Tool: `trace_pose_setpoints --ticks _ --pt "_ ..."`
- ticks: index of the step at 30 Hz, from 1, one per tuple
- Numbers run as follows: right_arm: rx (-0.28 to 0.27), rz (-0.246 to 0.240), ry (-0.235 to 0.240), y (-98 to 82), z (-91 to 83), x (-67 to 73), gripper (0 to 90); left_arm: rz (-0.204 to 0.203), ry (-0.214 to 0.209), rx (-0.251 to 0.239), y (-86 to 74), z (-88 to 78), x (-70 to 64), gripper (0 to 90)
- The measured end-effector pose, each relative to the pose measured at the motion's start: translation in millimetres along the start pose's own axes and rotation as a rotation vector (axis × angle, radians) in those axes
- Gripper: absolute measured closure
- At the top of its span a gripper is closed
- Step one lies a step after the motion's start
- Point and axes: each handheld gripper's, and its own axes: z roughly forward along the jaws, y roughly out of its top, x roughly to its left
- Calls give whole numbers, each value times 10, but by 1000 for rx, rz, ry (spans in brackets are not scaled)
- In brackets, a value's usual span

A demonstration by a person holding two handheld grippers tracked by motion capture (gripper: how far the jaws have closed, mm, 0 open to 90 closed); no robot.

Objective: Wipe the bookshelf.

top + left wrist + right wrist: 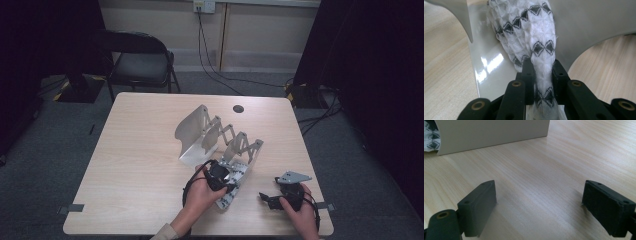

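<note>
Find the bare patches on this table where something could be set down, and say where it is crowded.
Free: the table's left half, beside the grey rack; also the far strip behind it. Crowded: the near right, where the left gripper holds a sock and the right gripper rests.

Right claw (539,207) gapes wide above the table (544,170).

A black folding chair (141,62) stands on grey carpet (45,150) beyond the table (145,150).
</note>
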Motion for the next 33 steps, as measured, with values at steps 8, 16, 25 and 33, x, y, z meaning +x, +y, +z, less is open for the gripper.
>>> trace_pose_setpoints --ticks 8,16,25,33 --pt "0 0 0 0 0 0 113 -9 11 -73 304 -455 -40 769" --pt "0 0 0 0 0 0 113 0 31 -136 638 -846 -142 769" --pt "-1 0 -1 0 1 0 113 11 35 -175 875 -1061 -266 769" --pt "0 1 -1 0 1 1 113 6 28 -140 827 -921 -285 769"
